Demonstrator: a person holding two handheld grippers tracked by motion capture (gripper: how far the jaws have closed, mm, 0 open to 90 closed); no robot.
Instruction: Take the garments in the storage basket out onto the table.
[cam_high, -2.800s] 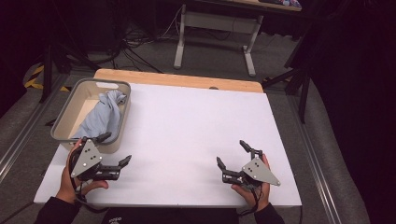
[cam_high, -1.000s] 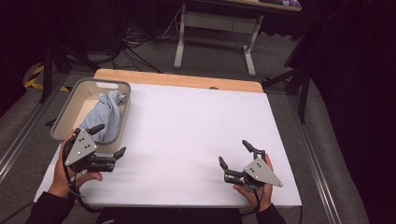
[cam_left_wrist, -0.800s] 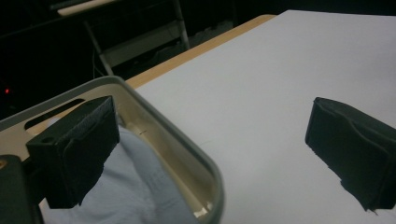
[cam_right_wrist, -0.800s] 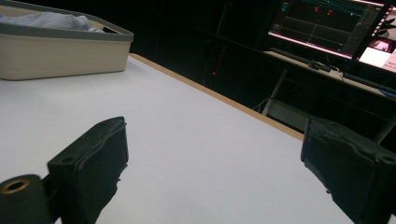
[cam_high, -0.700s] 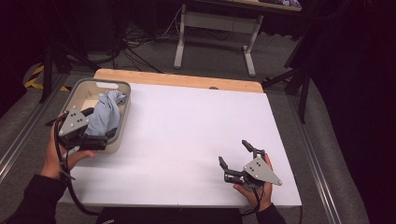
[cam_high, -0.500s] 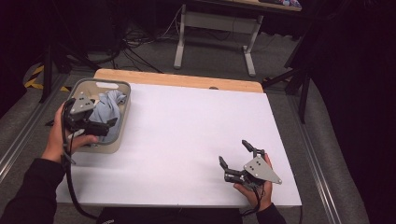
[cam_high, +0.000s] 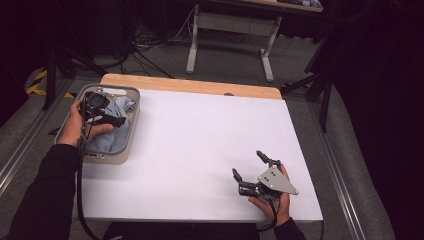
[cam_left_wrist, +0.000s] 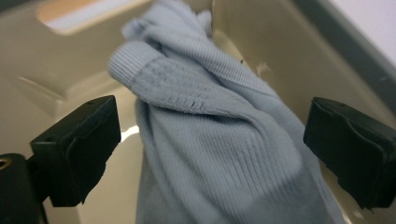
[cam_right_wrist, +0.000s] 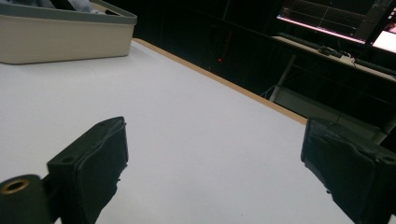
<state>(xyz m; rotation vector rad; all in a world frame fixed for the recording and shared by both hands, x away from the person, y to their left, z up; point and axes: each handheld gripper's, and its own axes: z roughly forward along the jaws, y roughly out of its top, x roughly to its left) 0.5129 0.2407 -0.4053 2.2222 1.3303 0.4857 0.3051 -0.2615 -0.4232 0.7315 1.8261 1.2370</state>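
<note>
Left gripper (cam_high: 102, 114) over the beige bin (cam_high: 127, 145) — jaws spread either side of the pale blue knit garment (cam_left_wrist: 219, 140) inside; right gripper (cam_high: 256, 172) low over the white surface (cam_high: 200, 150) — jaws spread, holding nothing.

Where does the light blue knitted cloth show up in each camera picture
High view: light blue knitted cloth lies in the beige plastic bin at far left, beneath the left gripper.
Left gripper view: centre, between the open jaws.
Right gripper view: a sliver at top left.
Shared landmark: the bin.
</note>
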